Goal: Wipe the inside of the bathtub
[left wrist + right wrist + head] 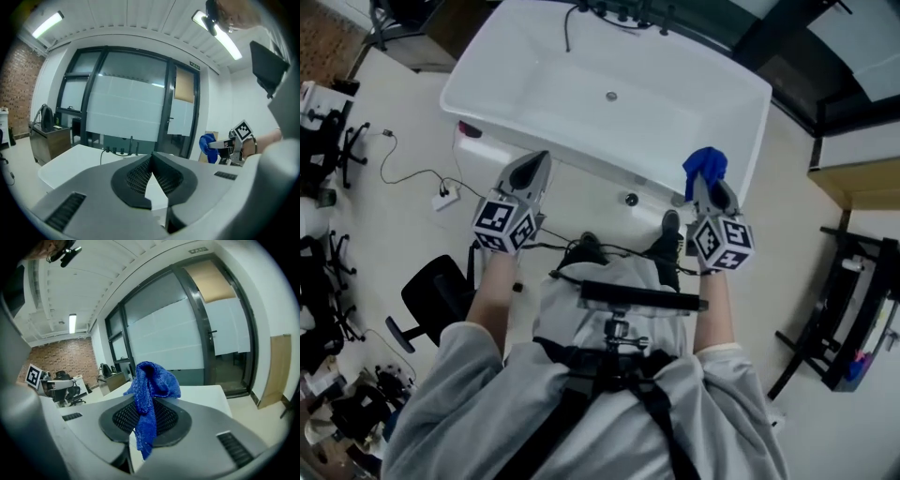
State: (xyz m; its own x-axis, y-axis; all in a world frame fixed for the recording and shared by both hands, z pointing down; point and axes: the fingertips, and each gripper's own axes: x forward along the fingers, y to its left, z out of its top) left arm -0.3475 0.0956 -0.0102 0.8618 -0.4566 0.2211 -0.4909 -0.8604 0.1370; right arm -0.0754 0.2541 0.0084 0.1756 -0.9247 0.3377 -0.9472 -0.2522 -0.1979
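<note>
Ahead on the pale floor (pixel 408 117) stands the white rectangular bathtub (pixel 581 89), both grippers short of it: the right gripper (pixel 705 184) clamps a bunched blue cloth (pixel 705 164) by one fold, the left gripper (pixel 530 176) is closed and empty; wiping drag may pull the cloth free.

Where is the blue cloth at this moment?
The blue microfibre cloth is pinched between the fingers of the right gripper, at the right of the head view, beside the near right corner of the white bathtub.

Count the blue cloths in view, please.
1. The blue cloth is pinched in the right gripper's jaws, near the bathtub's right end. No other shows.
</note>
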